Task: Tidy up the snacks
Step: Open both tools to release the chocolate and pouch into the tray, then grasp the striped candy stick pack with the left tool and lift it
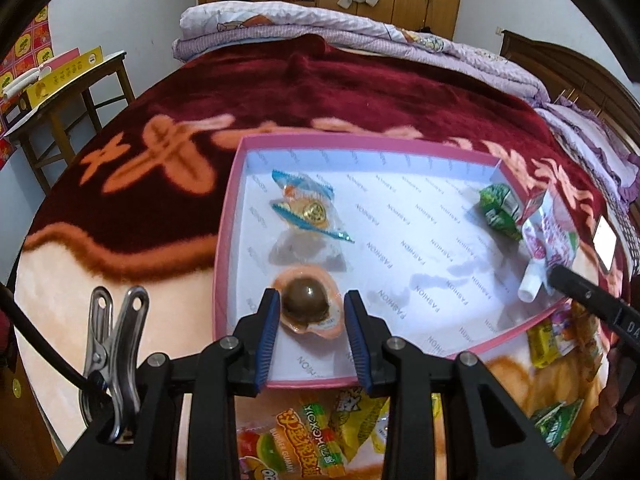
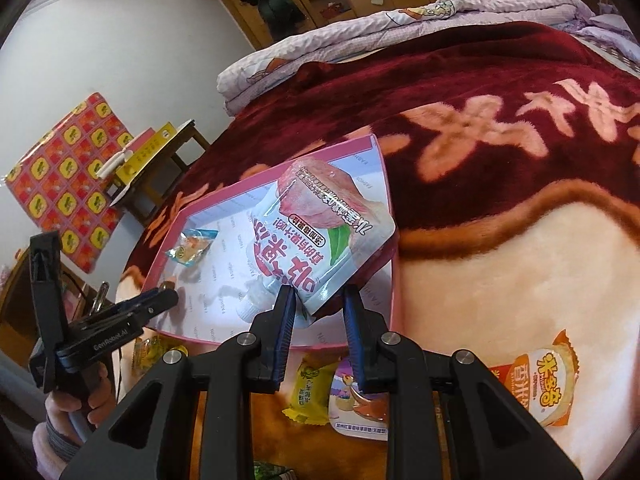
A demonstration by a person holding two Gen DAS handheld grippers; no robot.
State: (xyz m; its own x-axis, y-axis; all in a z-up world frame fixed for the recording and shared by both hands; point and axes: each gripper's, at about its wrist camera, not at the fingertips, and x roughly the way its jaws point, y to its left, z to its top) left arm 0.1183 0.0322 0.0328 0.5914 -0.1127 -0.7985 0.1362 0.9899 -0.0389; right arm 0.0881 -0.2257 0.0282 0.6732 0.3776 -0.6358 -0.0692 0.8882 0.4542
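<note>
A pink-rimmed box [image 1: 228, 240] with white printed lining lies on the bed. Low over its near left corner my left gripper [image 1: 311, 312] is shut on an orange packet [image 1: 304, 292] with a brown dome. Blue-edged clear wrappers [image 1: 304, 208] lie further back in the box, and a green packet [image 1: 500, 208] sits at the right wall. My right gripper [image 2: 320, 310] is shut on the corner of a white peach pouch [image 2: 320, 224] with a spout, hanging over the box's [image 2: 390, 280] right side. The right gripper [image 1: 580, 292] and its pouch [image 1: 548, 236] also show in the left wrist view.
Loose snacks lie on the blanket before the box: a gummy pack [image 1: 304, 432], yellow packets [image 2: 310, 392], a purple-white pack [image 2: 360, 404], an orange-white packet [image 2: 548, 380]. A folded quilt [image 1: 320, 28] lies at the far end. A wooden table [image 1: 80, 80] stands left of the bed.
</note>
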